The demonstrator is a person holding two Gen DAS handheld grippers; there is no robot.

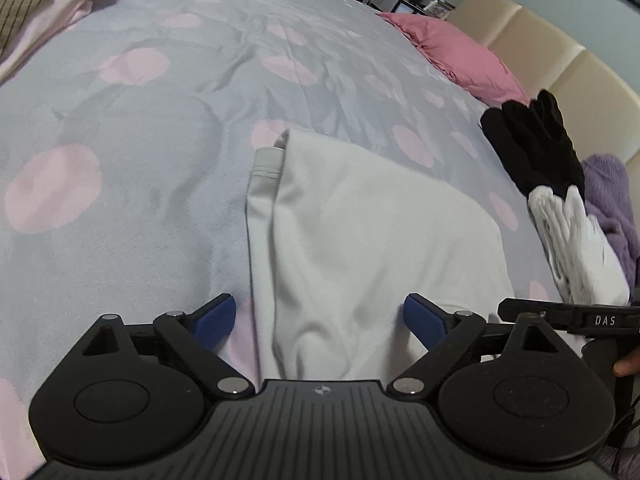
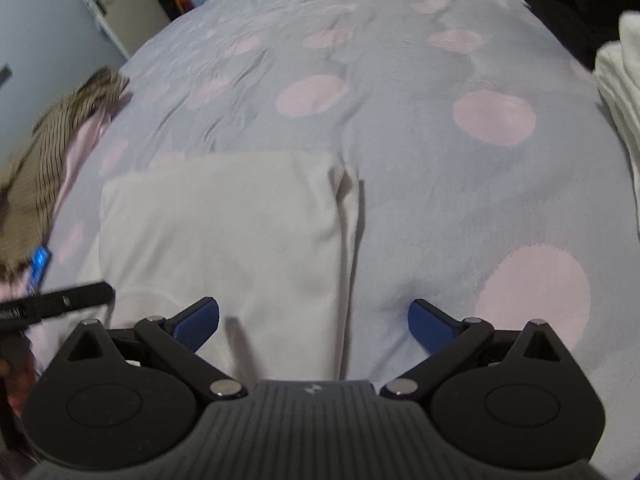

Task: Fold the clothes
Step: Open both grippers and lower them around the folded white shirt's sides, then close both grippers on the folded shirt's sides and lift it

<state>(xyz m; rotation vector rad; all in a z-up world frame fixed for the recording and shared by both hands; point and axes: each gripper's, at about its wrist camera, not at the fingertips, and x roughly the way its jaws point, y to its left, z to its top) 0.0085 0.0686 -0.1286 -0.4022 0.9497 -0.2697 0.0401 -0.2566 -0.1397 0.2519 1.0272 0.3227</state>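
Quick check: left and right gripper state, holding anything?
Left gripper: open, holding nothing; the folded white garment lies between its fingers.
Right gripper: open, holding nothing; it straddles the garment's edge.

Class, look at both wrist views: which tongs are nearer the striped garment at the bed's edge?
Left. The left tongs sit over the white garment's side toward the striped garment; the right tongs straddle its opposite edge.

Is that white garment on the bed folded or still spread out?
Folded. The white garment lies as a compact rectangle with a doubled layer along one edge, flat on the spotted bedspread.
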